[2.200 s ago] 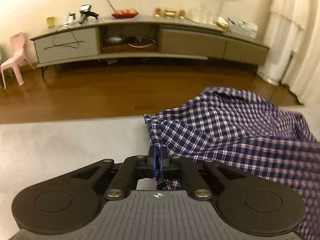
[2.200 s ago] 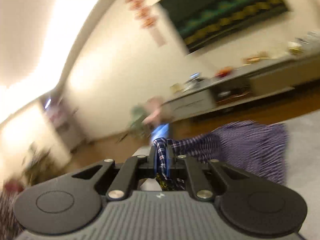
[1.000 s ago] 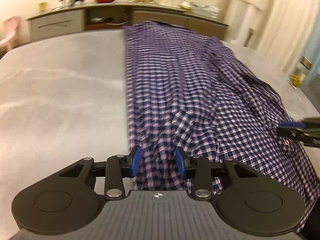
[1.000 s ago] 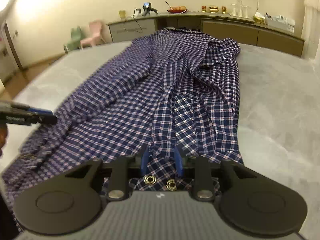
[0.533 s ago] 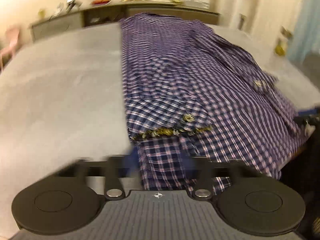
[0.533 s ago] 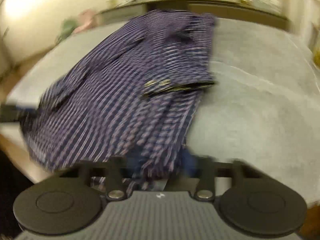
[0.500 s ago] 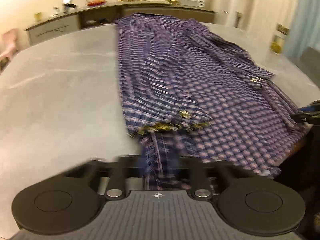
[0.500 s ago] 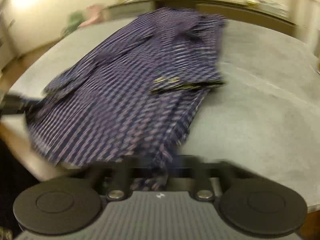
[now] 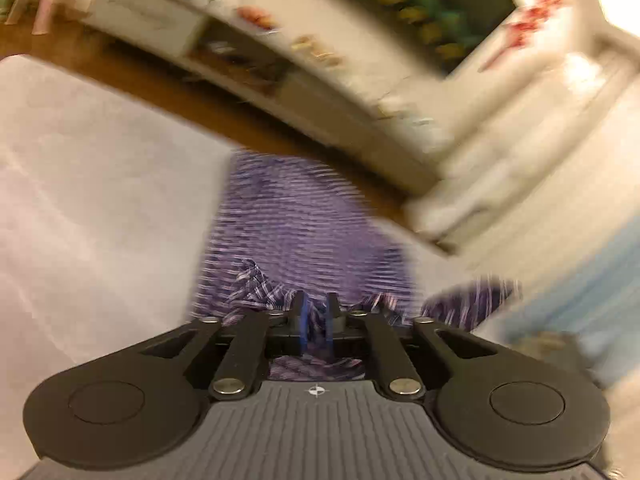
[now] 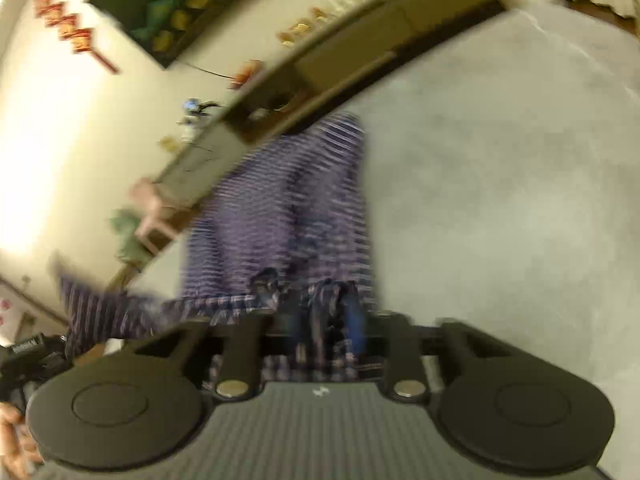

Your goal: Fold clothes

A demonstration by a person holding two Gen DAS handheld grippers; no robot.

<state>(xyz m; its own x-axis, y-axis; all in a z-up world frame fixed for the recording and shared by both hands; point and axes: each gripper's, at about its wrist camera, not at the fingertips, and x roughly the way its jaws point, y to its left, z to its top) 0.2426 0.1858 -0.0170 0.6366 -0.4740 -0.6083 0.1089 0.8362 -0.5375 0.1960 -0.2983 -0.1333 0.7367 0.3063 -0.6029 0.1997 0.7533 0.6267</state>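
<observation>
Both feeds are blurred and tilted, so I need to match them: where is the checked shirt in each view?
Left wrist: checked shirt at centre, running from the left gripper up the grey table.
Right wrist: shirt at centre-left, above the right gripper.
Shared landmark: the long sideboard against the wall.

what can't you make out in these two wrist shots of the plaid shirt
- Left wrist view: the plaid shirt is motion-smeared; its folds and far edge are unreadable.
- Left gripper: cloth sits between the fingers; whether they pinch it is unclear.
- Right wrist view: right gripper blurred, cloth between, grip unclear.
- Sideboard items too blurred to name.
</observation>
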